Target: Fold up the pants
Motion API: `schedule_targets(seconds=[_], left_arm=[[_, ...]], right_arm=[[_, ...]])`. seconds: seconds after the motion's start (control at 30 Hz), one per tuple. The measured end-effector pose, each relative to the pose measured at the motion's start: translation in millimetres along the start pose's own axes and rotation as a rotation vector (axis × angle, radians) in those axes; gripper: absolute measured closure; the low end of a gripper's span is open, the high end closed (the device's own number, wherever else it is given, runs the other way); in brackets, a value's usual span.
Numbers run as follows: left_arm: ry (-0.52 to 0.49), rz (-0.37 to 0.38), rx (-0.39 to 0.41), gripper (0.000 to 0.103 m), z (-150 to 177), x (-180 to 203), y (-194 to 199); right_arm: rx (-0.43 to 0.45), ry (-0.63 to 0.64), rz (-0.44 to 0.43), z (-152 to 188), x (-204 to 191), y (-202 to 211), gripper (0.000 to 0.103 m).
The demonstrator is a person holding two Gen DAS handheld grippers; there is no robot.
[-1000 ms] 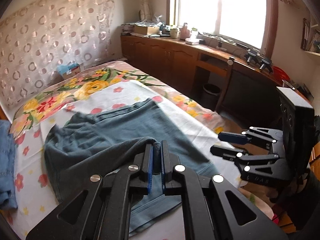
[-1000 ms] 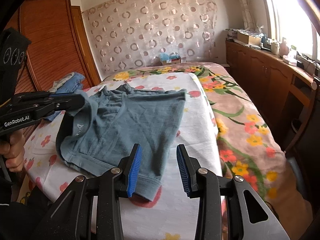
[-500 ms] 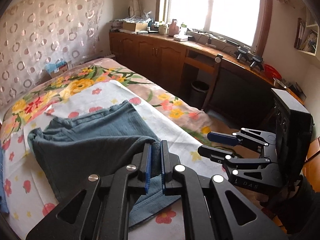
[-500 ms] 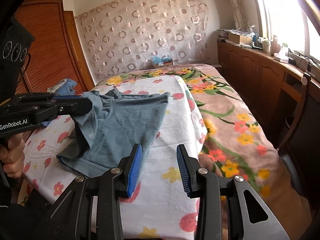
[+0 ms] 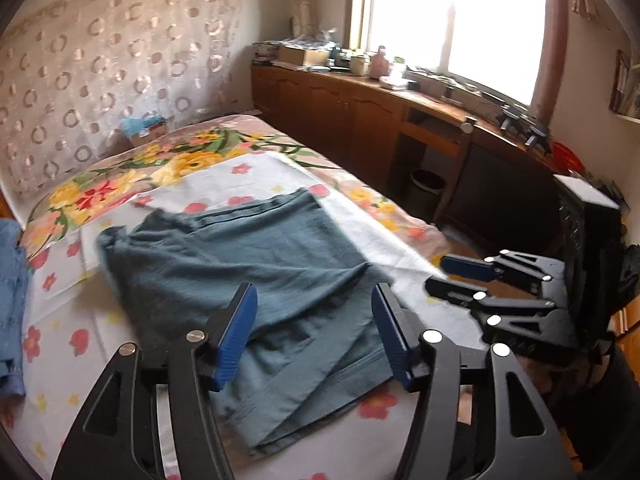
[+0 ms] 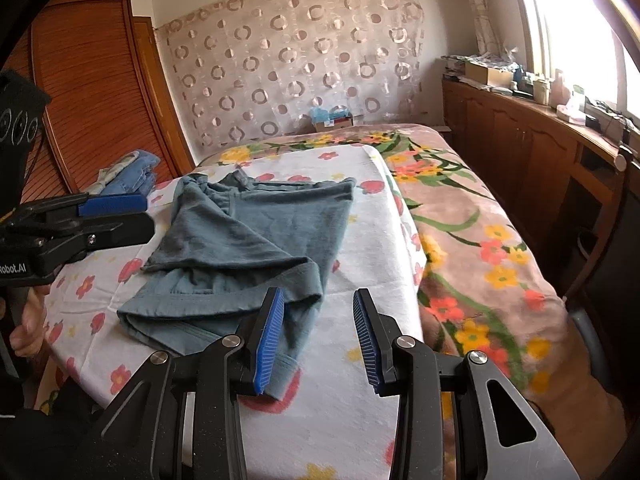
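Note:
The teal pants (image 5: pixel 256 272) lie folded over on the white floral sheet (image 5: pixel 352 224) near the bed's front edge; they also show in the right wrist view (image 6: pixel 256 240). My left gripper (image 5: pixel 314 336) is open and empty, just above the pants' near folded edge. It shows from the side in the right wrist view (image 6: pixel 116 212). My right gripper (image 6: pixel 318 340) is open and empty, over the sheet by the pants' near right corner. It shows at the right of the left wrist view (image 5: pixel 452 276).
A pile of blue jeans (image 6: pixel 128 172) lies at the bed's left side by a wooden wardrobe (image 6: pixel 92 92). A wooden cabinet counter (image 5: pixel 360 104) with clutter runs under the window. A bin (image 5: pixel 426 188) and a chair (image 6: pixel 616 240) stand beside the bed.
My left gripper was shut on a fold of the pants and carried it toward the front edge. It has now opened and let the fold drop. My right gripper stayed open.

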State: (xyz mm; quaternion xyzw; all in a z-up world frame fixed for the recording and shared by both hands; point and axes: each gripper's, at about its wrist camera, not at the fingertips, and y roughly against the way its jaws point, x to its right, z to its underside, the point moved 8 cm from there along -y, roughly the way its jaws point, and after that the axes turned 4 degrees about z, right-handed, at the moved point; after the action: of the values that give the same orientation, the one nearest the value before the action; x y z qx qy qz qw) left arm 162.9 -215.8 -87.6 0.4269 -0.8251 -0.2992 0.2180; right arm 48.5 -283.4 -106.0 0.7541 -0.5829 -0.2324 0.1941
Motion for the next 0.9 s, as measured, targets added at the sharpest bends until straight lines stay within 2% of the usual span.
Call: schedule_targets(seconds=[0.37, 0.43, 0.47, 0.53, 0.6, 0.73, 0.9], left_arm=[[0.089, -0.100, -0.064, 0.042, 50.3, -60.1, -10.5], [0.101, -0.113, -0.069, 0.042, 56.2, -66.9, -10.6], [0.108, -0.117, -0.069, 0.042, 58.9, -70.1, -10.0], [0.124, -0.120, -0.066, 0.042, 61.2, -75.3, -9.3], [0.135, -0.125, -0.063, 0.042, 63.7, -80.0, -8.1], [0.146, -0.127, -0.049, 0.042, 64.1, -87.4, -3.0], [0.155, -0.133, -0.032, 0.042, 62.7, -91.3, 2.7]], right_arm=[[-0.073, 0.007, -0.019, 0.7, 9.3, -41.9, 0.066], [-0.083, 0.011, -0.021, -1.3, 8.5, -44.8, 0.076], [-0.090, 0.010, -0.019, -2.1, 9.1, -46.6, 0.077], [-0.089, 0.008, -0.034, -4.6, 6.1, -45.6, 0.090], [-0.078, 0.019, -0.029, -5.5, 1.7, -41.4, 0.097], [-0.049, 0.011, -0.055, -8.8, -0.1, -23.6, 0.099], [-0.035, 0.045, -0.044, -4.4, -6.9, 7.7, 0.099]])
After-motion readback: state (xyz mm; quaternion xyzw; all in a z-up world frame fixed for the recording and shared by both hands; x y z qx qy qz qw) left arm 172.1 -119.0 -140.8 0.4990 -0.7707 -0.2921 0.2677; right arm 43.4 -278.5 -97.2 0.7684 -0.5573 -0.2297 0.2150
